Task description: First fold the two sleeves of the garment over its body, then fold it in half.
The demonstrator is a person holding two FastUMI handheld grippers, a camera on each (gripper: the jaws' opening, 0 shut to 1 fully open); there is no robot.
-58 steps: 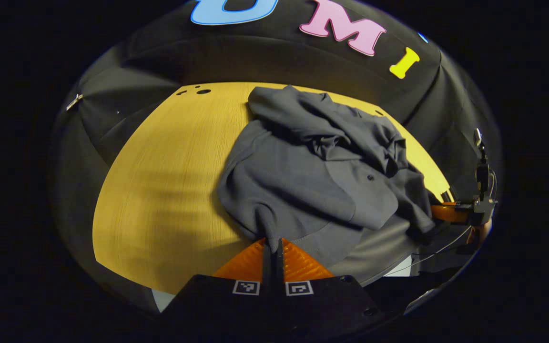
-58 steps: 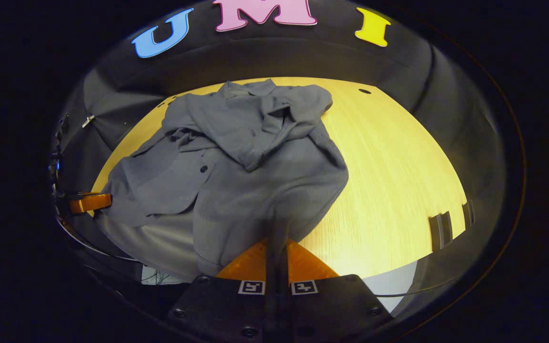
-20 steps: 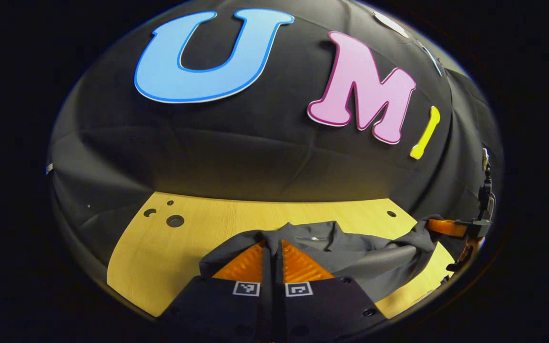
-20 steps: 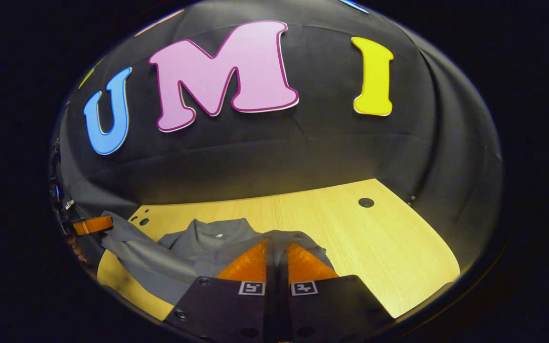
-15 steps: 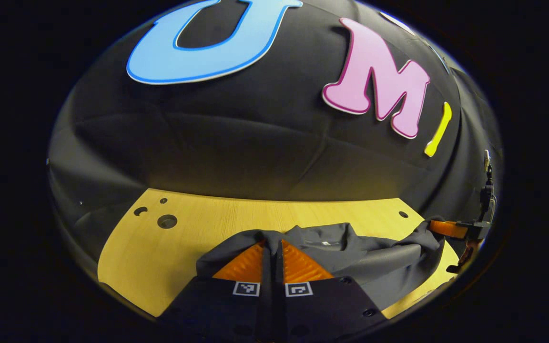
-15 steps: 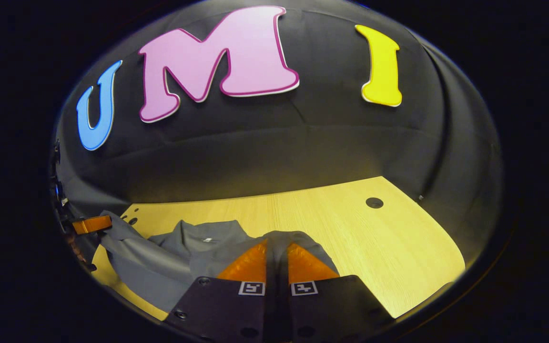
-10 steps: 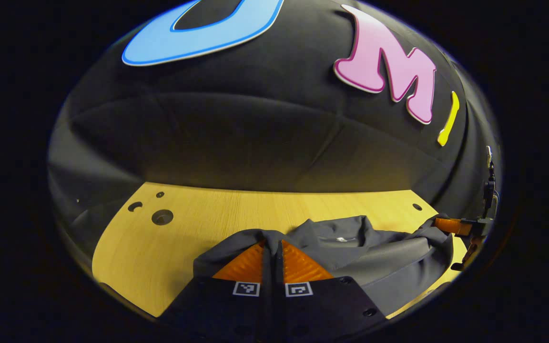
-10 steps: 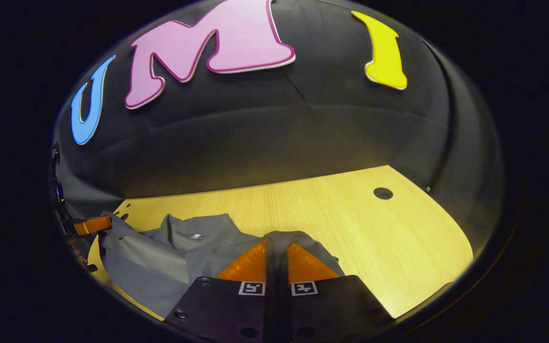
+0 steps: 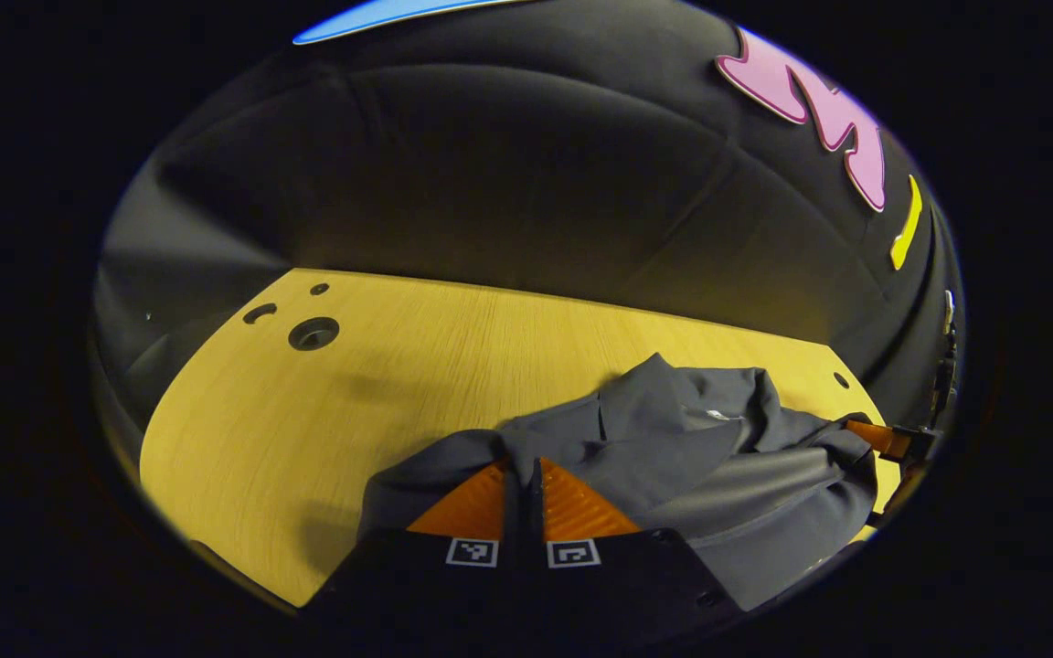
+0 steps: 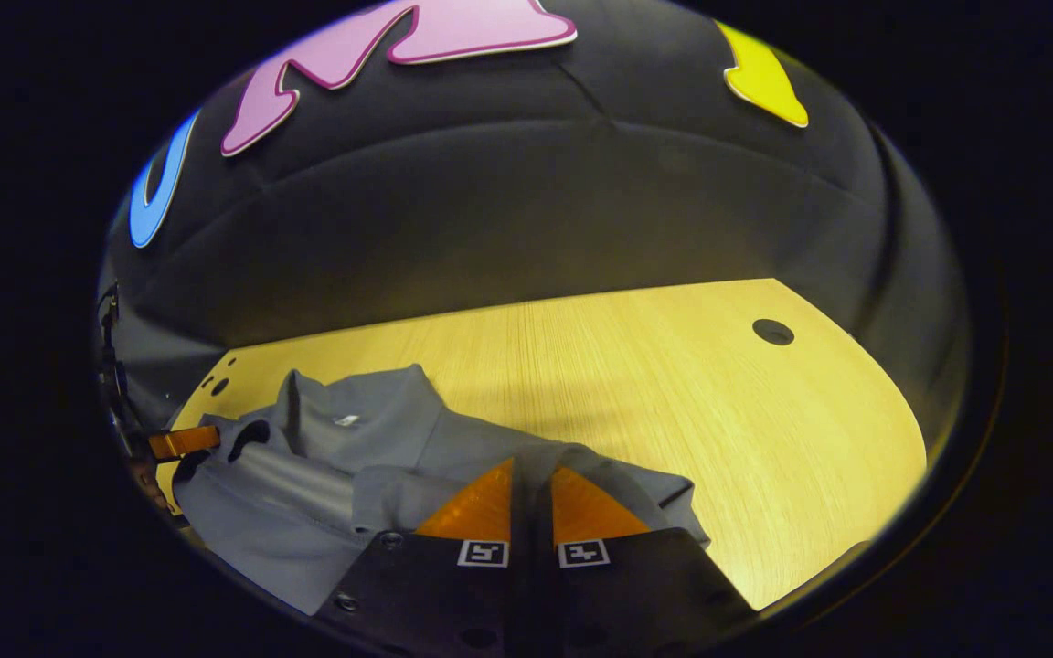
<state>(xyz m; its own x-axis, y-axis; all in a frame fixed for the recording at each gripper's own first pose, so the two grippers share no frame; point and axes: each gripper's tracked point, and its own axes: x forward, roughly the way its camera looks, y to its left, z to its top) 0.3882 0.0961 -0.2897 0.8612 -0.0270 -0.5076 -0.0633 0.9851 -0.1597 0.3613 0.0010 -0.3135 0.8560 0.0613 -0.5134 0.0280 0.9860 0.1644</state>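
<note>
The garment (image 9: 673, 457) is a soft grey shirt of matte woven cloth, its collar (image 9: 682, 397) standing up (a small white tag inside it); it lies rumpled on the pale wooden table (image 9: 380, 366), whose grained top has round holes (image 9: 313, 334) near the far corner; the left gripper (image 9: 523, 466) is closed with cloth pinched between its ribbed fingers (image 9: 467, 503); the right gripper (image 10: 531, 471) likewise clamps a fold of the shirt at its other side.

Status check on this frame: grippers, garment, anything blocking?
Left gripper and right gripper each shut on the grey garment, one at either side. Garment bunched on the table, collar showing. No obstruction visible.
</note>
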